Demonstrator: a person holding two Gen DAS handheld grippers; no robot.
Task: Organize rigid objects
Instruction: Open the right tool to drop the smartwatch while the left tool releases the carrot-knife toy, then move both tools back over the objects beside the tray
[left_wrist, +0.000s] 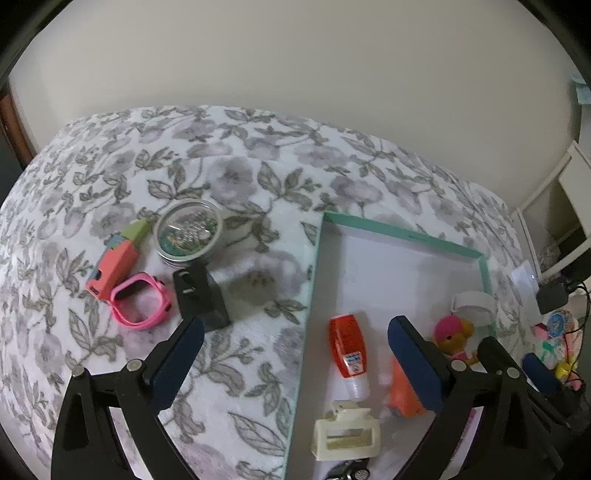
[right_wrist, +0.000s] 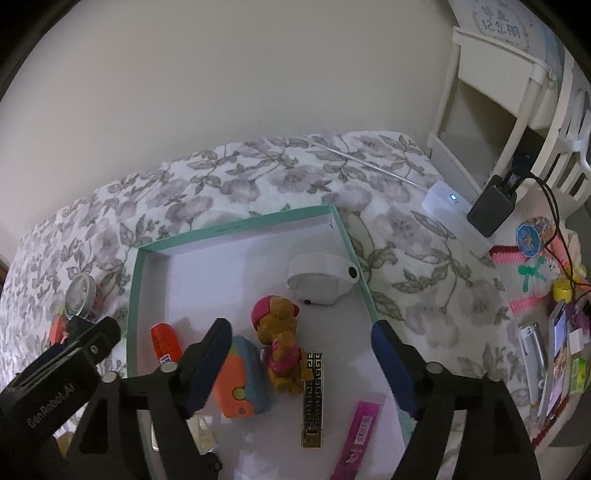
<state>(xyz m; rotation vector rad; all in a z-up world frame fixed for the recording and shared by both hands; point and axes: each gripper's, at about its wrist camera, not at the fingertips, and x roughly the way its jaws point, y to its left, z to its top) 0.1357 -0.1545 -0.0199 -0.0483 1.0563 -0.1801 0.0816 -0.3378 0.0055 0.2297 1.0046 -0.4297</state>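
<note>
A shallow teal-rimmed box (left_wrist: 402, 232) (right_wrist: 236, 226) lies on the floral bedspread. It holds a red bottle (left_wrist: 347, 347) (right_wrist: 165, 342), an orange toy (right_wrist: 240, 380), a bear figure (right_wrist: 282, 347), a white device (right_wrist: 319, 282), a cream hair clip (left_wrist: 345, 432), a black-gold bar (right_wrist: 313, 391) and a pink strip (right_wrist: 360, 432). Left of the box lie a round tin (left_wrist: 189, 232), a coral case (left_wrist: 116, 266), a pink watch (left_wrist: 142, 304) and a black block (left_wrist: 199, 295). My left gripper (left_wrist: 295, 362) is open and empty over the box's left edge. My right gripper (right_wrist: 301, 365) is open and empty above the box.
A white hub (right_wrist: 448, 208) with a black adapter (right_wrist: 491, 212) sits at the bed's right edge. Colourful toys and clutter (right_wrist: 546, 295) crowd the right side. A white shelf (right_wrist: 491, 96) stands by the wall behind.
</note>
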